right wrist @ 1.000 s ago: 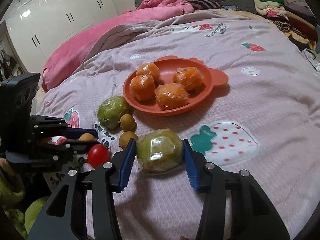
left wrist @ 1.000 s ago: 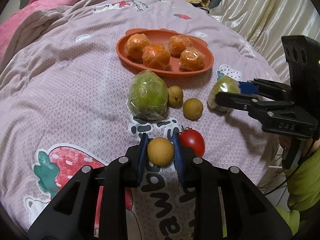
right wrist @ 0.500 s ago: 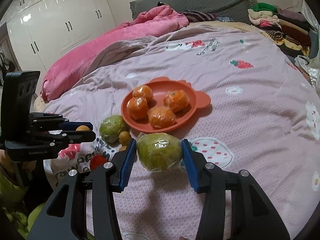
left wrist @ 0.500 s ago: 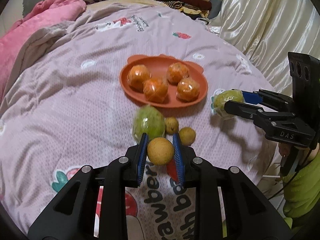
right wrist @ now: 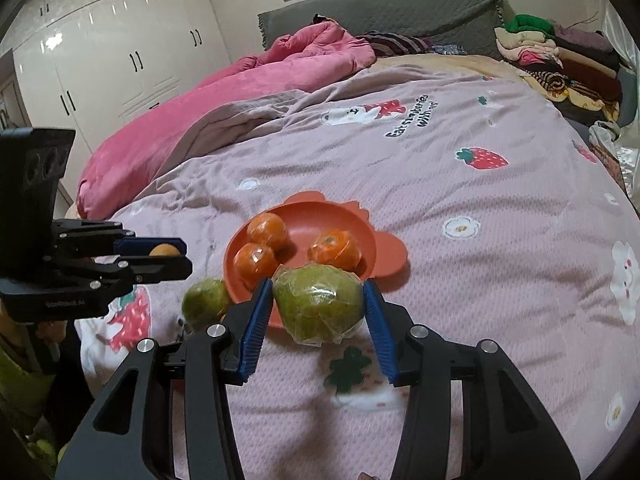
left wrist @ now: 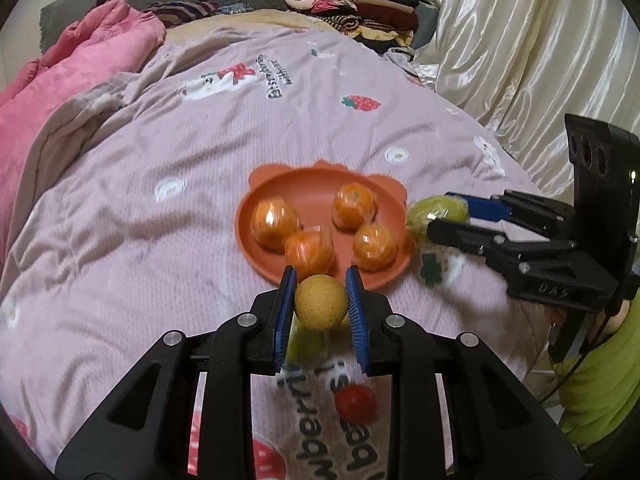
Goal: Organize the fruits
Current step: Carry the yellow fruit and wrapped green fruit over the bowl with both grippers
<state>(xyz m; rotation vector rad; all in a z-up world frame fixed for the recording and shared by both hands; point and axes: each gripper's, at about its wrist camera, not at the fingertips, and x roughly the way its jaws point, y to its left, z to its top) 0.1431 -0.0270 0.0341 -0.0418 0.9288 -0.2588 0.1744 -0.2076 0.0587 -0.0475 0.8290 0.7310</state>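
Observation:
My left gripper (left wrist: 321, 300) is shut on a small round tan fruit (left wrist: 320, 301), held above the bedspread just in front of the orange plate (left wrist: 304, 190). Several plastic-wrapped oranges (left wrist: 275, 222) lie on that plate. My right gripper (right wrist: 318, 306) is shut on a large wrapped green fruit (right wrist: 318, 306), lifted near the plate's (right wrist: 332, 216) front rim. From the left wrist view the right gripper (left wrist: 444, 214) shows at the plate's right side with the green fruit (left wrist: 434, 210). A second wrapped green fruit (right wrist: 206, 302) lies left of the plate. A red tomato (left wrist: 355, 402) rests on the bedspread below my left gripper.
A pink quilt (right wrist: 224, 120) is bunched along the far left of the bed. Folded clothes (right wrist: 560, 60) are stacked at the back right, and shiny cream curtains (left wrist: 520, 40) hang on the right. White wardrobes (right wrist: 100, 48) stand at the left. A person's green sleeve (left wrist: 600, 380) shows at the right edge.
Both grippers have risen off the bedspread with their fruits and moved toward the plate. The fruits lying on the bedspread have slid down and partly behind the left gripper's fingers.

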